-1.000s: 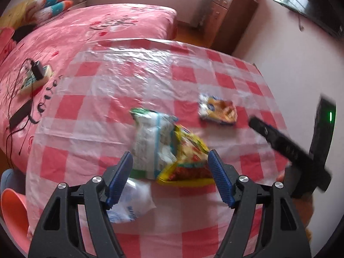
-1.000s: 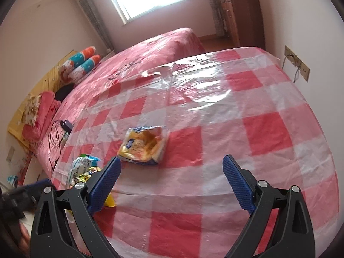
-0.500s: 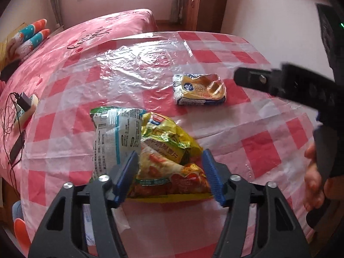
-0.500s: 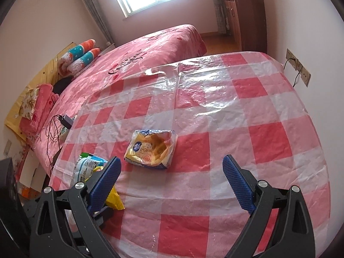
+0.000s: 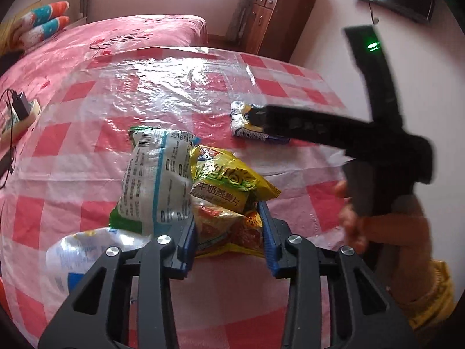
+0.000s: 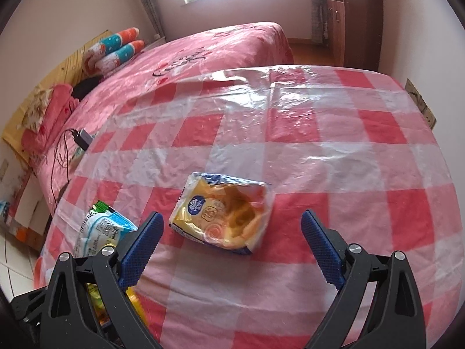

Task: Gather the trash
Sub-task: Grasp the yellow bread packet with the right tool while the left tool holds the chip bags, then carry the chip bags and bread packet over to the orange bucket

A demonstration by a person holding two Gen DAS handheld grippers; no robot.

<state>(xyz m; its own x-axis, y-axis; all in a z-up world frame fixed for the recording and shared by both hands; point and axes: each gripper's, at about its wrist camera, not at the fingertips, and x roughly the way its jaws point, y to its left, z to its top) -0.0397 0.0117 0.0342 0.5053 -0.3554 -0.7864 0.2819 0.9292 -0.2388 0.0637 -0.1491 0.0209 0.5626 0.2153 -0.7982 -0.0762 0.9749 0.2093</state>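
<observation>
Low in the left wrist frame, the left tool [image 5: 228, 232] has just closed and now pinches the yellow snack bag [image 5: 229, 200] on the checked surface [image 5: 87, 133]. In the right wrist frame the right tool [image 6: 232, 241] stands wide, the bread wrapper [image 6: 222, 212] lying at frame centre between its fingers, untouched.

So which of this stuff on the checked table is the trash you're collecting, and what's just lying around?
Trash for the job:
yellow snack bag, clamped in the left hand-held gripper
white-and-blue bag
orange bread wrapper, ahead of the open right hand-held gripper
crumpled white wrapper

Just lying about:
charger on the bed
pillows
cabinet
</observation>
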